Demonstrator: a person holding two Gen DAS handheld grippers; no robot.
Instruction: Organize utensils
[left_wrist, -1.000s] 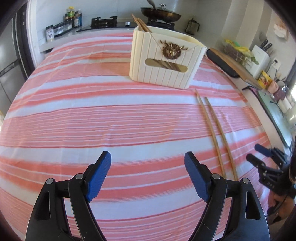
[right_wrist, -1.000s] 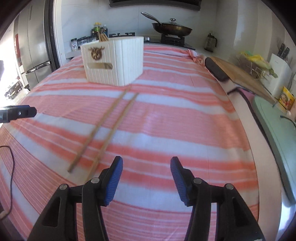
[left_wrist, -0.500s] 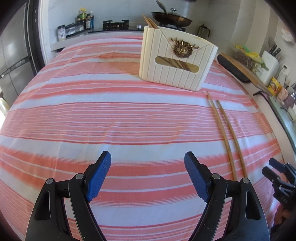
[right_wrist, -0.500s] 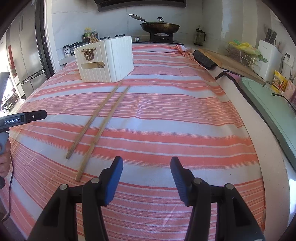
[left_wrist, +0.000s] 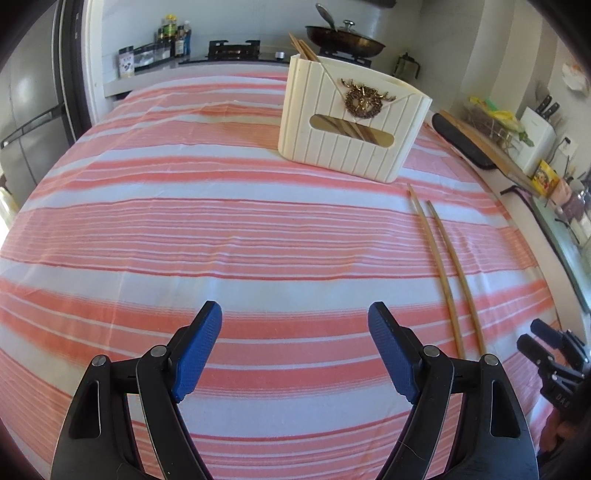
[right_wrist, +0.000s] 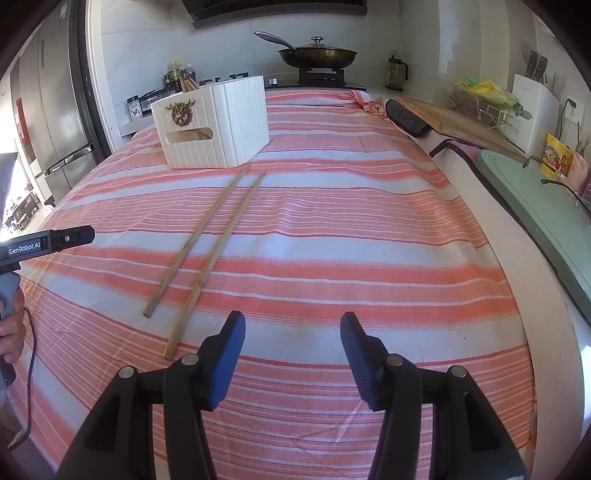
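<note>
Two loose wooden chopsticks (right_wrist: 207, 243) side by side on the striped cloth (right_wrist: 332, 229), nearly parallel, far tips just short of the cream utensil box (right_wrist: 218, 125), near ends slightly staggered. One box only, ribbed, with one brass stag emblem (left_wrist: 364, 99) and one slot window on its end face; more chopsticks (left_wrist: 303, 48) poking up from its far corner, three or so, exact count unclear. Through the slot in the left wrist view, wooden sticks inside; in the right wrist view only a dim glimpse there. Two grippers, both empty with blue pads spread wide: left gripper (left_wrist: 294, 349) above bare cloth, loose pair well off to its right; right gripper (right_wrist: 292, 356) with the nearer chopstick's end just beside its left pad. Right wrist view alone: left gripper's labelled body (right_wrist: 44, 243) and the holding hand (right_wrist: 11, 325) at the frame edge, plus a pale green board (right_wrist: 535, 206). Left wrist view alone: right gripper's black fingertips (left_wrist: 543, 339) low at right. Both views: one lidded pan (right_wrist: 317, 53) on the stove, one knife block (right_wrist: 535, 107).
</note>
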